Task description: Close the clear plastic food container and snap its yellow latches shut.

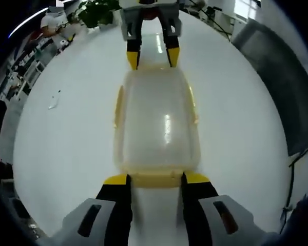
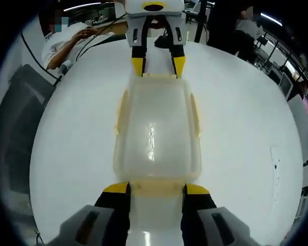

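Left gripper view: left gripper (image 1: pixel 156 179) open, jaws flanking near latch (image 1: pixel 155 179) of lidded container (image 1: pixel 156 123).
Far end: right gripper (image 1: pixel 152 59) open, straddling opposite latch (image 2: pixel 157 186).
Surface: white table (image 1: pixel 72 143).

My left tongs (image 1: pixel 155 178) and right tongs (image 2: pixel 156 188) are black with yellow tips; the container (image 1: pixel 156 120) is frosted clear with pale yellow latches (image 1: pixel 155 179) on a plain white tabletop (image 1: pixel 66 138).

1. The food container (image 1: pixel 156 123) is sitting on the counter (image 1: pixel 72 154).
2. The left tool (image 1: pixel 155 179) is standing at its near end.
3. The right tool (image 1: pixel 152 57) is facing it at the far end.
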### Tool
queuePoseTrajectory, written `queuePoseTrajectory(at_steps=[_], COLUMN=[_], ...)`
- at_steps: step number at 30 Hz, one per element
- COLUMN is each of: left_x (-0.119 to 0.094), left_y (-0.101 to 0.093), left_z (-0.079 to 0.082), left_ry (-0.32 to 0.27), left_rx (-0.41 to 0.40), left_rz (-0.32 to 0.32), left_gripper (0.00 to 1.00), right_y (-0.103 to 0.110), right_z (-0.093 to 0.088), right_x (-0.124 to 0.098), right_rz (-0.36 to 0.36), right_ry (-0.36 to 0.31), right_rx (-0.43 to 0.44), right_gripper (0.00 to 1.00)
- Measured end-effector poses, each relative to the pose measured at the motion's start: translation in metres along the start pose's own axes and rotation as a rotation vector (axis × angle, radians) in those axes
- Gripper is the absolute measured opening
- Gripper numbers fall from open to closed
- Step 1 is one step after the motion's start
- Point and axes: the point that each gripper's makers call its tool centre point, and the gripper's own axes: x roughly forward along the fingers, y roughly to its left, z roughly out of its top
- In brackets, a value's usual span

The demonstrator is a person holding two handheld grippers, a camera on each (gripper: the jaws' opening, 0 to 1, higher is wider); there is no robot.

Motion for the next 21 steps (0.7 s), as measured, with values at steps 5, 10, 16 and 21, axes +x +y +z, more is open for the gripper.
queuePoseTrajectory(at_steps=[5, 10, 16, 21], left_x=[0.0004, 0.0016, 0.0032, 0.0029], left_y=[0.0018, 0.0000, -0.0010, -0.0021], left_z=[-0.0015, 0.0000, -0.0007, -0.0001], left_ry=[-0.023, 0.012, 0.023, 0.049], left_rx=[-0.026, -0.015, -0.023, -0.023], left_rz=[-0.021, -0.019, -0.060, -0.049], left_gripper=[0.38, 0.38, 0.39, 0.39], right_y=[-0.0011, -0.0005, -0.0003, -0.0006], right_z=[-0.0006, -0.0011, -0.0016, -0.0025], right_x=[0.0000, -0.0003, 0.0002, 0.0003], right_rz=[0.003, 0.003, 0.007, 0.006], right_ry=[0.002, 0.020, 0.034, 0.040], right_rx=[-0.006, -0.005, -0.011, -0.004], right_gripper=[0.37, 0.38, 0.38, 0.37])
